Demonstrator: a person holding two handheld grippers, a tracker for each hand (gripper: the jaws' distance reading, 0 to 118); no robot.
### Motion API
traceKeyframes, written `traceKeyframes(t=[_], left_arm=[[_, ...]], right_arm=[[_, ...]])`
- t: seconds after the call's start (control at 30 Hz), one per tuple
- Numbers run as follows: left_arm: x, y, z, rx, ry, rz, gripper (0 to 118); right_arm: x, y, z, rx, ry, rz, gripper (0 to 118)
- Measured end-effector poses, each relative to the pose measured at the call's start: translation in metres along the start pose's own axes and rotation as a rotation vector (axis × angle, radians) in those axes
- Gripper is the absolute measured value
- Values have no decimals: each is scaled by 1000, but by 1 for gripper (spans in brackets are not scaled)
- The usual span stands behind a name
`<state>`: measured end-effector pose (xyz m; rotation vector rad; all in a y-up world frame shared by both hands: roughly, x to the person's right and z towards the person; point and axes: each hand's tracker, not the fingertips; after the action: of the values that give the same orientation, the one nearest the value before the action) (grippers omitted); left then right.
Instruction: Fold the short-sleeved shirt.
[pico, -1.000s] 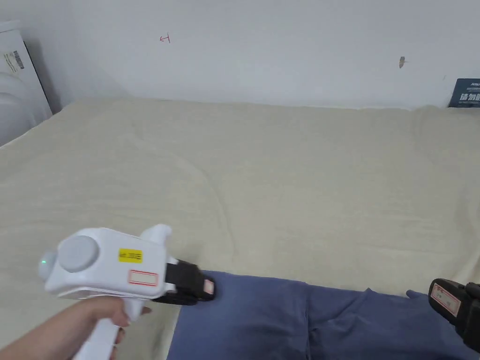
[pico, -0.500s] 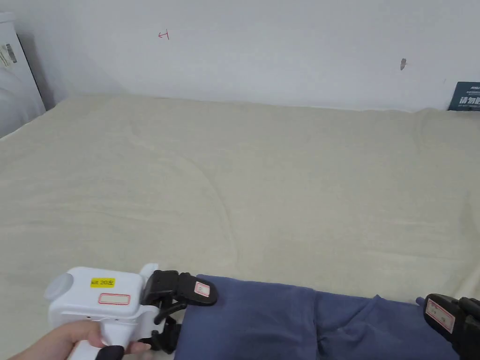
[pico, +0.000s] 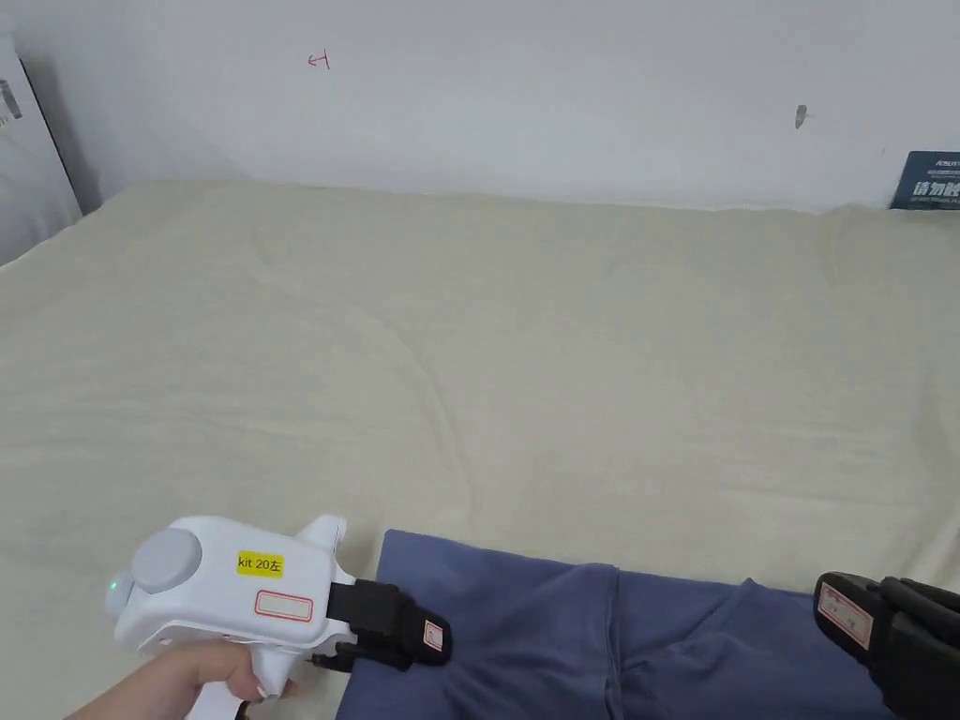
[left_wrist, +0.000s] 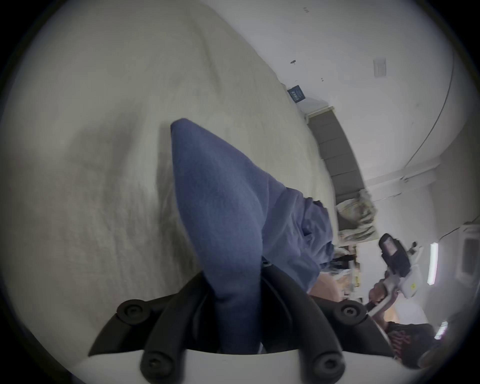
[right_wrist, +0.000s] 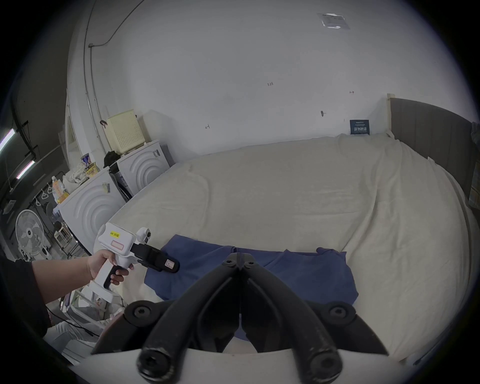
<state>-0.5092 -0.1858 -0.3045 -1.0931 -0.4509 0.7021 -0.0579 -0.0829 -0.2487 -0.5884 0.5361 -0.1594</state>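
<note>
blue shirt (pico: 600, 637) low on the bed (pico: 525, 356), at 6 o'clock in the head view, bunched along the near edge, not yet spread flat. left tool (left_wrist: 233, 293) clamped on a fold of shirt, cloth pinched between both jaws and rising in a ridge toward 12 o'clock. right tool (right_wrist: 240, 259) at 4 o'clock in the head view, jaws together, tips above the shirt; cannot tell whether any cloth is caught.

likely step: laying out and straightening before the first fold. next move calls for a sure second grip at the right, then an even pull apart to flatten the cloth.
</note>
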Motion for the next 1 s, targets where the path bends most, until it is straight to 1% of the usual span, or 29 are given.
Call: traceKeyframes(t=[0.13,0.17,0.27,0.37,0.4,0.5,0.6,0.77,0.87,0.93,0.97,1.0], left_arm=[[33,4,24,-17,181,-119,12],[38,5,32,-15,214,-131,12],[48,7,62,1,428,-184,12],[50,7,81,19,629,-209,12],[53,7,84,23,651,-206,12],[76,2,84,16,589,-181,12],[107,4,64,8,476,-221,12],[165,8,-11,-100,311,-287,12],[188,10,-61,-171,223,-289,12],[197,7,-91,-180,179,-273,12],[201,3,-105,-192,138,-260,17],[201,2,-112,-213,98,-225,34]], right_arm=[[0,1,-1,5,16,13,0],[1,1,-1,11,22,12,0],[5,3,2,25,46,0,0],[11,4,7,41,56,-1,0],[13,5,9,46,58,-2,0],[20,5,14,58,57,-4,0],[27,4,19,66,60,-24,0],[36,1,29,77,46,-46,0],[42,0,35,84,33,-62,0],[46,0,39,90,21,-72,0],[48,0,41,92,16,-77,0],[49,0,43,93,13,-81,0]])
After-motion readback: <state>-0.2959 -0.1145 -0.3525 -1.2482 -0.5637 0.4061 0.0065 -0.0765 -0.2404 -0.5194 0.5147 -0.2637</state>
